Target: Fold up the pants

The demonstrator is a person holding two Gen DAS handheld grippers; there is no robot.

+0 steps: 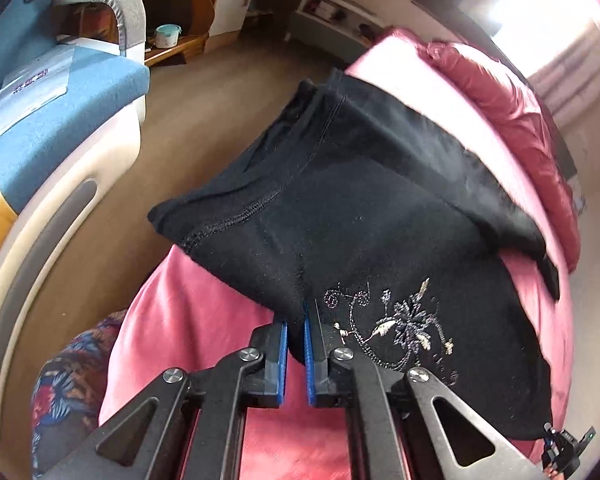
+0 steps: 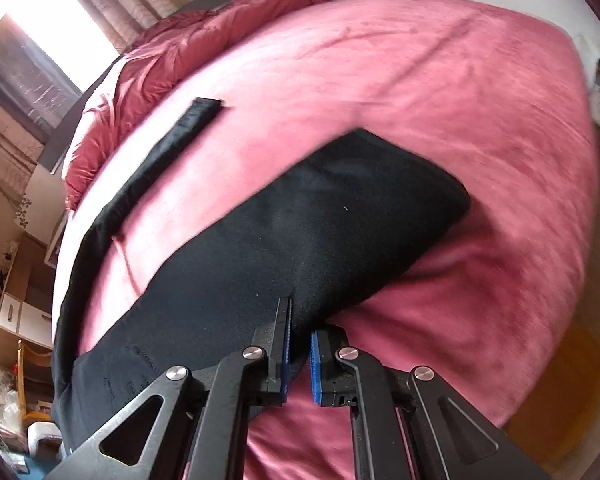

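Note:
Black pants [image 1: 372, 216] with pale floral embroidery lie on a pink bed cover [image 1: 188, 320]. My left gripper [image 1: 296, 332] is shut on the near edge of the pants, next to the embroidery; part of the cloth hangs past the bed's left edge. In the right wrist view the pants [image 2: 300, 232] stretch across the pink cover [image 2: 440, 100], one leg [image 2: 172, 140] running away to the upper left. My right gripper [image 2: 300, 340] is shut on a near edge of the black cloth, lifted slightly off the cover.
A crumpled dark red quilt [image 1: 512, 100] lies at the far side of the bed [image 2: 172, 40]. A blue-cushioned seat with a white frame [image 1: 60, 120] stands left of the bed across a strip of brown floor [image 1: 204, 100]. A bright window [image 2: 40, 20] is behind.

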